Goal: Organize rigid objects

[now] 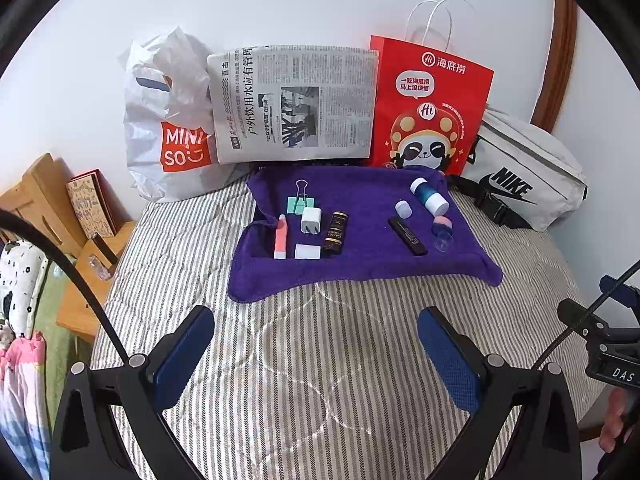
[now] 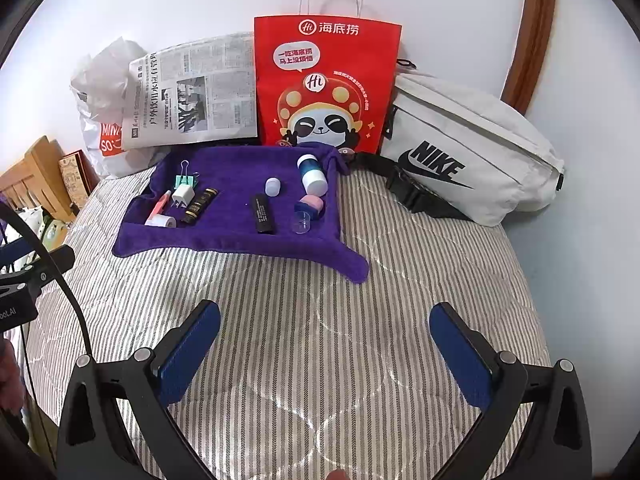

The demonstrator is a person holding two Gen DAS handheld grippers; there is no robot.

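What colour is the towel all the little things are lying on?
Purple. The towel shows best in the right wrist view.

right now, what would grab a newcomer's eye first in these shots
The red panda paper bag standing against the wall, between the newspaper and the white Nike bag. Next, the purple towel spread on the striped bed, strewn with small items. Both tongs, left and right, hover open in front.

The right tool [image 2: 325, 354] hangs over the striped bed [image 2: 304, 300], jaws wide apart and holding nothing. Ahead, a purple towel [image 2: 236, 200] carries a black tube [image 2: 263, 213], a charger plug [image 2: 183, 196] and a blue bottle [image 2: 312, 174].
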